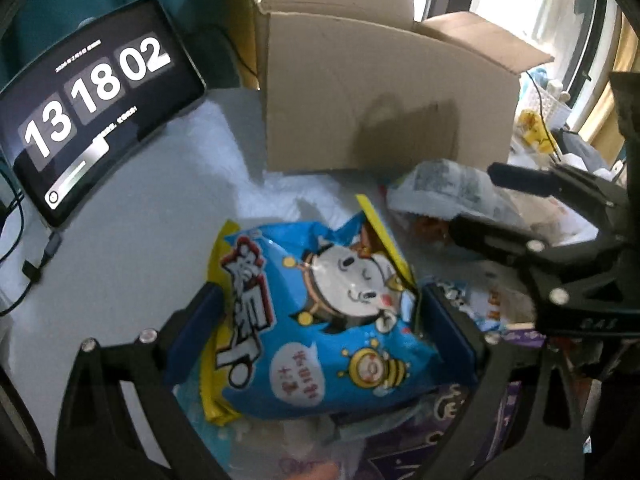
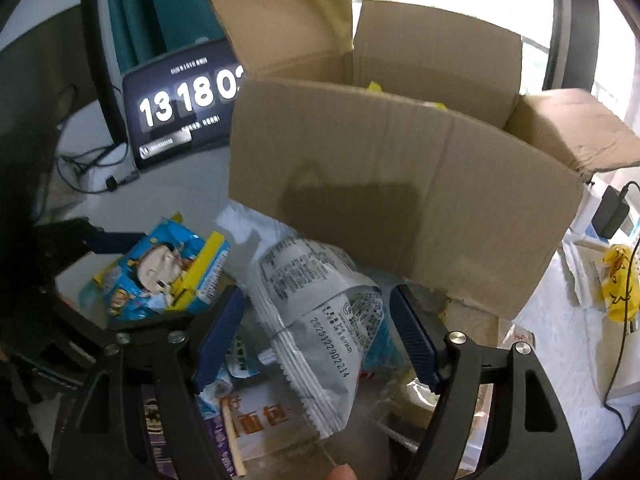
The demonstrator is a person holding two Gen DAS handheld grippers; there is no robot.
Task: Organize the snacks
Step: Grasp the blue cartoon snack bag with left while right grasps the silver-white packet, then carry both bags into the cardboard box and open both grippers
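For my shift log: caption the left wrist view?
Left gripper fingers straddle a blue cartoon snack bag before an open cardboard box.

A white table [image 1: 132,240] carries everything. At its eleven o'clock a tablet [image 1: 96,108] showing a clock stands propped up, its cable [image 1: 40,264] trailing off at nine. The open cardboard box [image 1: 384,108] sits at twelve. At the centre and toward five lies a heap of snack packets, a blue cartoon bag [image 1: 316,320] and a grey printed bag [image 2: 316,300] among them.
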